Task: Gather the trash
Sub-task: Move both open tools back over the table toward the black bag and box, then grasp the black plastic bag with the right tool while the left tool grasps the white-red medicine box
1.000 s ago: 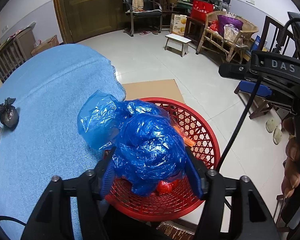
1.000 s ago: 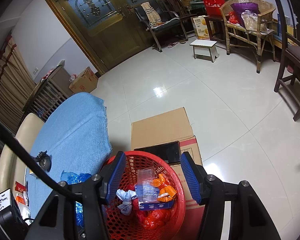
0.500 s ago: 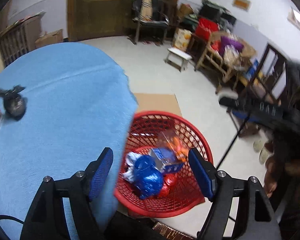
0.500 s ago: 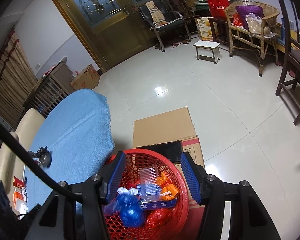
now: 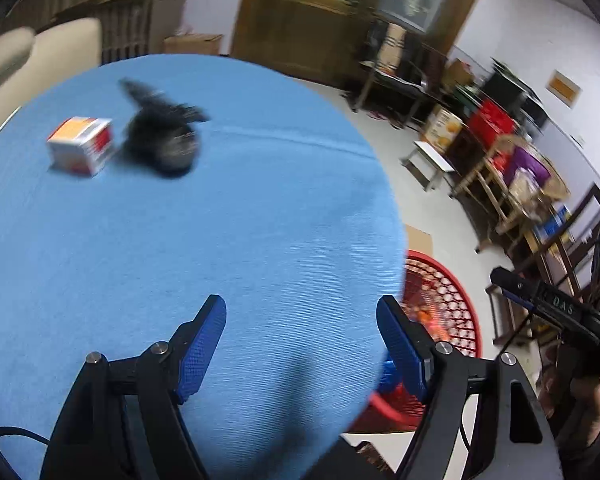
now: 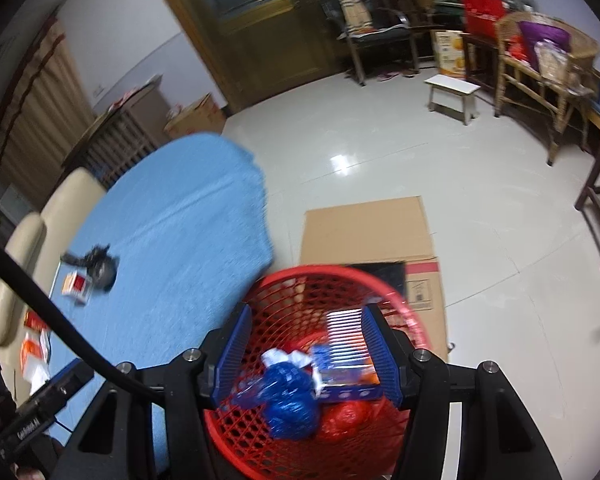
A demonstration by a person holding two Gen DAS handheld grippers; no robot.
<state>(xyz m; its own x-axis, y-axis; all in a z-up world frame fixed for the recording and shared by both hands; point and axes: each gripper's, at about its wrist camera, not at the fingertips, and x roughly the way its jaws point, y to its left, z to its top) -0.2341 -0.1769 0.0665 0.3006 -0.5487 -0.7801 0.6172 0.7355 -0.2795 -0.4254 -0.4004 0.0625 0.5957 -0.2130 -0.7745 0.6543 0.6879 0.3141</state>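
Note:
My left gripper (image 5: 300, 340) is open and empty above the blue tablecloth (image 5: 180, 240). A black knotted bag (image 5: 160, 140) and a small red and white box (image 5: 80, 146) lie on the far left of the table; both also show in the right wrist view, the bag (image 6: 100, 266) next to the box (image 6: 76, 286). The red mesh basket (image 5: 456, 308) stands at the table's right edge. My right gripper (image 6: 306, 354) is open and empty over the basket (image 6: 364, 280), which holds a crumpled blue plastic bag (image 6: 290, 402), a blue carton (image 6: 348, 380) and red trash.
A cardboard box (image 6: 366, 232) stands on the floor behind the basket. A cream chair (image 5: 40, 52) is beyond the table. More wrappers (image 6: 34, 350) lie at the table's left edge. Chairs, a stool (image 6: 452, 94) and cluttered shelves line the far walls.
My left gripper opened and dropped the blue plastic bag into the basket, then swung left over the table toward the black bag and box. My right gripper shifted slightly over the basket.

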